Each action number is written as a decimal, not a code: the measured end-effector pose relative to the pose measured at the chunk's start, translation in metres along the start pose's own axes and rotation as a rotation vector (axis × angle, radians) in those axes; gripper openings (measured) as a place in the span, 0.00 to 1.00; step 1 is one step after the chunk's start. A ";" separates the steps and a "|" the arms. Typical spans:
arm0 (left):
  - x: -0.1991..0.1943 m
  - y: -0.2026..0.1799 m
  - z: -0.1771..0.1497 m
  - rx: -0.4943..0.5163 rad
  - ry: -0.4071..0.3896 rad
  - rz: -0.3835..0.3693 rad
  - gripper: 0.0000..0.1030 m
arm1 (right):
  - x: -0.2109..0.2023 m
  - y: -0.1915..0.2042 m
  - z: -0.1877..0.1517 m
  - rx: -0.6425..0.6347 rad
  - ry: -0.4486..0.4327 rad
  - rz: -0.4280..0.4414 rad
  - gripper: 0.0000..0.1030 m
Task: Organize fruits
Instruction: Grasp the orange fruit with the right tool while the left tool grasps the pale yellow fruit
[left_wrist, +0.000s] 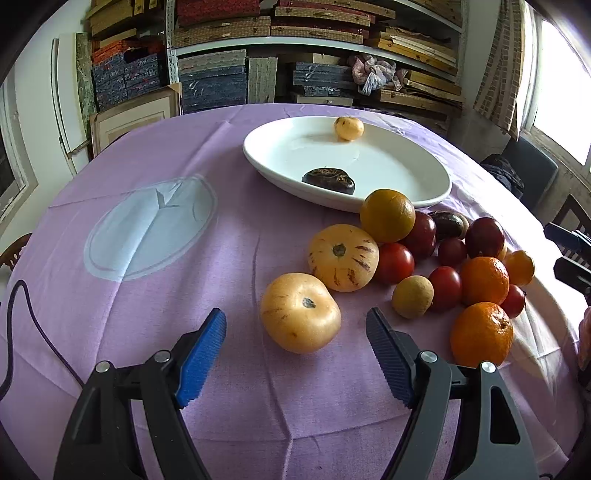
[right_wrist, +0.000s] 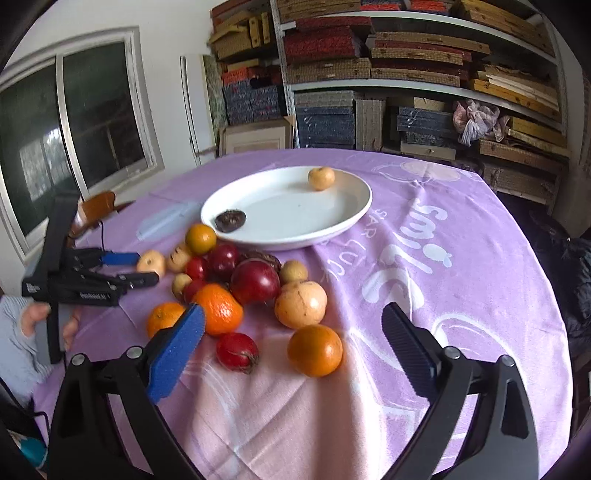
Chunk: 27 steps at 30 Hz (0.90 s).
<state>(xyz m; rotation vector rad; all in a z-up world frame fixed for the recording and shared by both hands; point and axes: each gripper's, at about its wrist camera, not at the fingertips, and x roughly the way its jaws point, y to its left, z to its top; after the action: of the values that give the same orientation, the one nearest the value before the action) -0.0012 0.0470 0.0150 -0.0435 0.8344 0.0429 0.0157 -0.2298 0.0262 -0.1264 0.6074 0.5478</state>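
Note:
A white oval plate (left_wrist: 258, 155) (right_wrist: 354, 218) holds a small yellow fruit (left_wrist: 349, 128) (right_wrist: 321, 178) and a dark wrinkled fruit (left_wrist: 328, 180) (right_wrist: 230, 220). In front of it lies a heap of several oranges, red and pale fruits. My left gripper (left_wrist: 297, 321) is open, its pads either side of a pale yellow streaked fruit (left_wrist: 300, 313) without touching it. My right gripper (right_wrist: 293, 314) is open over the near side of the heap, with a pale round fruit (right_wrist: 301, 304) and an orange (right_wrist: 315, 350) between its fingers, untouched.
A purple printed cloth (right_wrist: 461, 288) covers the round table. Shelves stacked with boxes (right_wrist: 406, 74) stand behind it, and a window (right_wrist: 74, 122) is at the left. A dark cable (left_wrist: 22, 321) lies on the cloth. A hand (right_wrist: 33, 317) holds the left gripper.

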 end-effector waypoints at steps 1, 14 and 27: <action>0.000 0.000 0.000 0.001 0.001 0.000 0.77 | 0.004 0.000 -0.001 -0.002 0.018 0.000 0.68; 0.000 -0.005 0.002 0.010 -0.009 -0.024 0.77 | 0.022 -0.003 -0.005 -0.012 0.085 -0.024 0.47; 0.010 -0.002 0.003 -0.024 0.036 -0.078 0.51 | 0.042 -0.014 -0.008 0.031 0.187 0.009 0.37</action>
<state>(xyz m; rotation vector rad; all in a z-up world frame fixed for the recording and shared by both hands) 0.0075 0.0453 0.0095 -0.0999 0.8677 -0.0211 0.0474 -0.2249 -0.0049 -0.1468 0.7982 0.5389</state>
